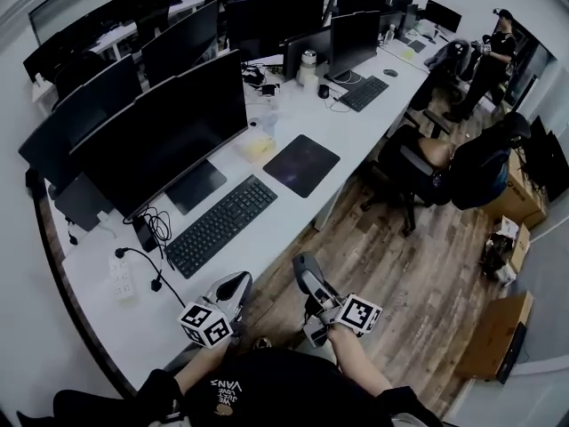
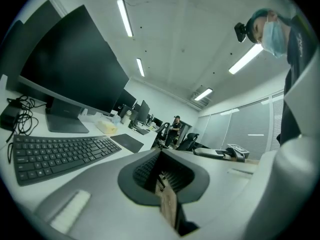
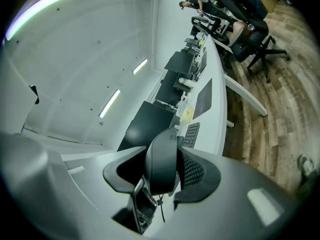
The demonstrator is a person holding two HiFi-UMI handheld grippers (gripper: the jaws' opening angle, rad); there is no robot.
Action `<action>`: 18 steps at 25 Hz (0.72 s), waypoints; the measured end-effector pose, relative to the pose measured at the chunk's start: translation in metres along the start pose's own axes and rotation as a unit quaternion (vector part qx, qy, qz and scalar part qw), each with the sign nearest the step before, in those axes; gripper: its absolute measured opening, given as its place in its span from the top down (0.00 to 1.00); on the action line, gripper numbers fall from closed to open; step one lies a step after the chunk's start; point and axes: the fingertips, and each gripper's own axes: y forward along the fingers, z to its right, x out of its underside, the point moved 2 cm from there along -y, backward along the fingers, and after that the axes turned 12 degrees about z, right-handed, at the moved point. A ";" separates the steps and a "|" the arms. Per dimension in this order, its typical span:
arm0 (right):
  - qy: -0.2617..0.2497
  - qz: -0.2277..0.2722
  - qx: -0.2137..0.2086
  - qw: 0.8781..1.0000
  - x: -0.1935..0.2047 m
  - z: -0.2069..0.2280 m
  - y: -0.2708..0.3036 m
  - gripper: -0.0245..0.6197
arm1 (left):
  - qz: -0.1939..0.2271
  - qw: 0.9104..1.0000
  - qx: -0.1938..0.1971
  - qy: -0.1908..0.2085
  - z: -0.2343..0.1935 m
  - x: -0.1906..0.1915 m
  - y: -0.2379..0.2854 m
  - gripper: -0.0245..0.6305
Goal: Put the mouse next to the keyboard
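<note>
Black plastic is seen clamped in the right gripper (image 1: 309,281): the computer mouse (image 3: 161,156) is pinched between its two jaws, which are spread only as far as the mouse body. The mouse is held in the air, off the desk (image 1: 284,212) and just past its near edge, over the wood floor. In the head view it is located at about 4 o'clock from the keyboard (image 1: 220,226), near it but clearly apart.

The pick-up stage is judged complete, since the mouse is gripped and no longer rests on any surface. The placing stage has not been done. The mouse is yet to be carried over the desk edge, lowered onto the bare white surface beside the keyboard, and released.

The left gripper (image 2: 161,170) is held at about 6 o'clock from the keyboard, at the desk edge. Its jaws are pressed together and nothing is held between them.

A dark mouse pad (image 1: 300,165) is located at 2 o'clock from the keyboard, and a large monitor (image 1: 164,140) at 11 o'clock. Free desk surface is visible between the keyboard and the pad.
</note>
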 end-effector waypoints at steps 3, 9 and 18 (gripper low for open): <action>-0.006 -0.018 -0.013 1.000 -0.016 0.011 0.017 0.68 | 0.007 1.000 -0.022 0.003 -0.004 0.002 0.018 0.96; 0.025 -0.066 -0.001 0.997 -0.053 0.047 0.040 0.68 | 0.038 0.997 -0.064 0.014 0.004 0.003 0.066 0.96; 0.022 -0.143 -0.017 0.989 -0.112 0.085 0.069 0.68 | 0.086 0.986 -0.142 0.028 0.021 0.009 0.114 0.96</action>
